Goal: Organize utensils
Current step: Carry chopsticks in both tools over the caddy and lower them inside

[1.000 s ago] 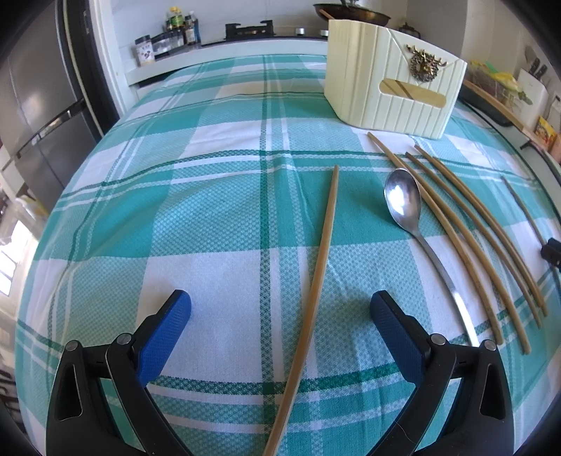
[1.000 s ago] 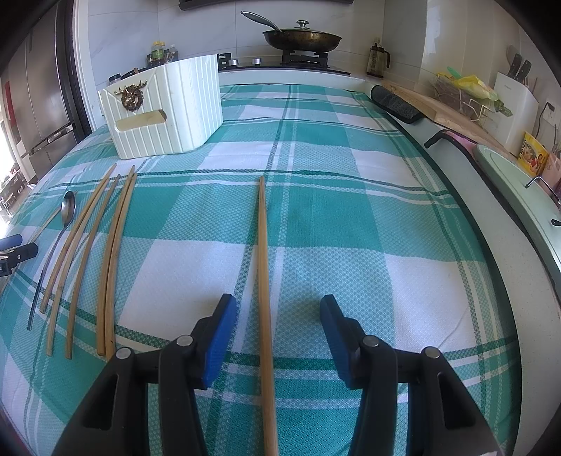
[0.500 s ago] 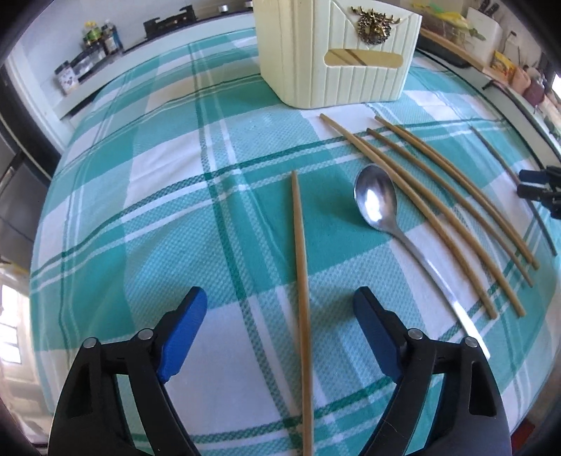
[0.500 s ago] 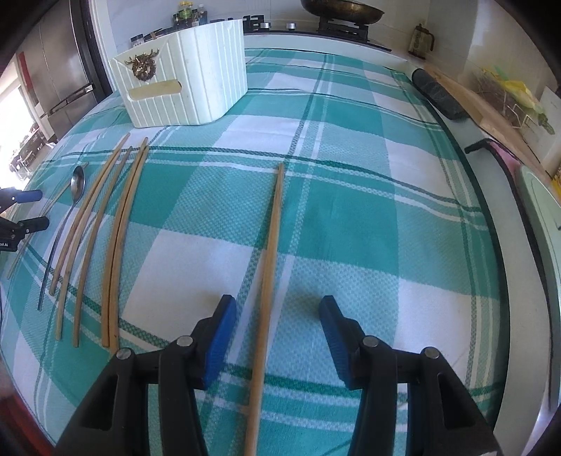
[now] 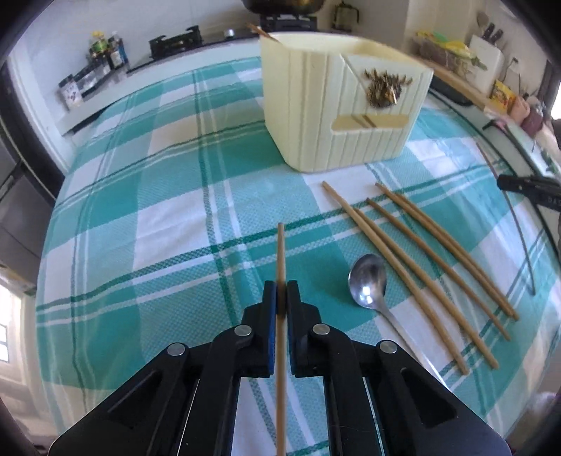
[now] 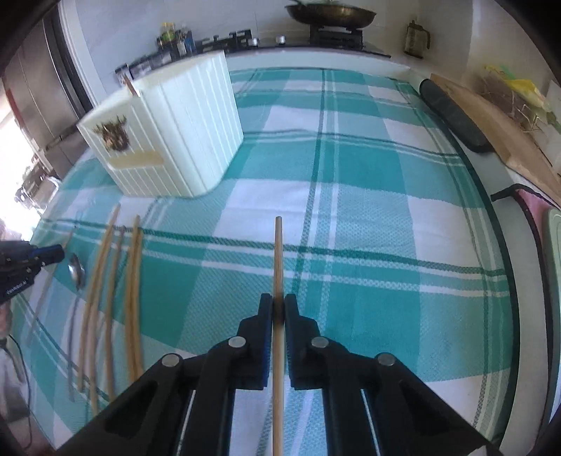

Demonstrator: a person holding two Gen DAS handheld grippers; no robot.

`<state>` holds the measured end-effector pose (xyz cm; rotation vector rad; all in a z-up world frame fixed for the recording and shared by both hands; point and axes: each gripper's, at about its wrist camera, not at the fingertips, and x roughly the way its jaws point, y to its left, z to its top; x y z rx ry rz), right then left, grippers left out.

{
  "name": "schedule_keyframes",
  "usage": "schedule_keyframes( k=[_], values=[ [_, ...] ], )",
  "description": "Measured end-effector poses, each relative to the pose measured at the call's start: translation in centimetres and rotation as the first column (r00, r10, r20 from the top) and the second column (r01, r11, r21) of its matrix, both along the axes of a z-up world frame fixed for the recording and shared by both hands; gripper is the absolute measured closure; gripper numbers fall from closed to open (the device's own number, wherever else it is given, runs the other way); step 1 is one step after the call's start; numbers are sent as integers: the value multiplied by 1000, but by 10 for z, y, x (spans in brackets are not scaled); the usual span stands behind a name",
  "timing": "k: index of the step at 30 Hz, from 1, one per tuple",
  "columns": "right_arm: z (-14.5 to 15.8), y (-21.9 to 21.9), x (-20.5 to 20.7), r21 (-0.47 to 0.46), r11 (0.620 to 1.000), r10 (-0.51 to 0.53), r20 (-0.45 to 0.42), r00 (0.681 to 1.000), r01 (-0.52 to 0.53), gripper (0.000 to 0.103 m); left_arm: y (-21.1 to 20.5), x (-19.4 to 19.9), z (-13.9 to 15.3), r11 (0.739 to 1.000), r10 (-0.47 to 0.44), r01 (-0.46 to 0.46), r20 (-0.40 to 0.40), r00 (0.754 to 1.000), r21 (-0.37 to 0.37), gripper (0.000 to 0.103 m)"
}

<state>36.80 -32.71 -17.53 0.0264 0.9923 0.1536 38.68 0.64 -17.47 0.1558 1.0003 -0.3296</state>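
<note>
Jaws on both our tools are clenched, each on one chopstick. Our left gripper (image 5: 281,298) pinches its stick (image 5: 280,252) partway along, the tip pointing ahead above the cloth (image 5: 157,217); our right gripper (image 6: 278,312) grips the other stick (image 6: 278,259) the same way. We judge the pickup done and the carry to the holder (image 5: 336,105) in hand. Next we must swing each tip up and over the holder's rim, then drop the stick inside, where one brown stick already pokes out at the far corner. Four more chopsticks (image 5: 420,259) and a spoon (image 5: 368,280) lie loose on the cloth to the right of our left tool, waiting their turn. The cloth is a teal and white check over a table. Beyond it stand a stove with a pan (image 6: 329,14), spice jars (image 5: 105,49), a fridge (image 6: 31,98) and a cutting board (image 6: 498,115).
</note>
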Motion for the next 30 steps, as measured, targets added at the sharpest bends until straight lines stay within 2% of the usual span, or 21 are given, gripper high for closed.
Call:
schedule_keyframes(
  k=[3,7,11,14,18,22,26,30],
  values=[
    [36,2,-25,73,997,10,97,995,-17,96,18,-17,33,997,45,-39,73,996,-70,99],
    [83,9,-60,115,991,43,208,977,-68,96,40,-44,75,981,76,-47,147,986,-189,99],
    [116,19,-95,96,990,74,301,951,-107,96,51,-65,102,965,103,-45,214,972,-257,99],
    [128,25,-111,84,990,74,348,934,-110,96,54,-76,113,955,126,-52,241,962,-292,99],
    [139,32,-117,70,992,70,397,915,-106,96,54,-84,123,954,141,-58,267,953,-295,99],
    [147,36,-112,68,991,76,410,909,-114,96,55,-82,134,952,148,-59,283,948,-300,99],
    [157,35,-96,58,991,83,407,910,-117,96,57,-69,158,937,167,-57,301,939,-344,99],
    [181,35,-75,44,993,82,446,891,-114,96,58,-49,203,916,226,-61,384,895,-396,100]
  ],
)
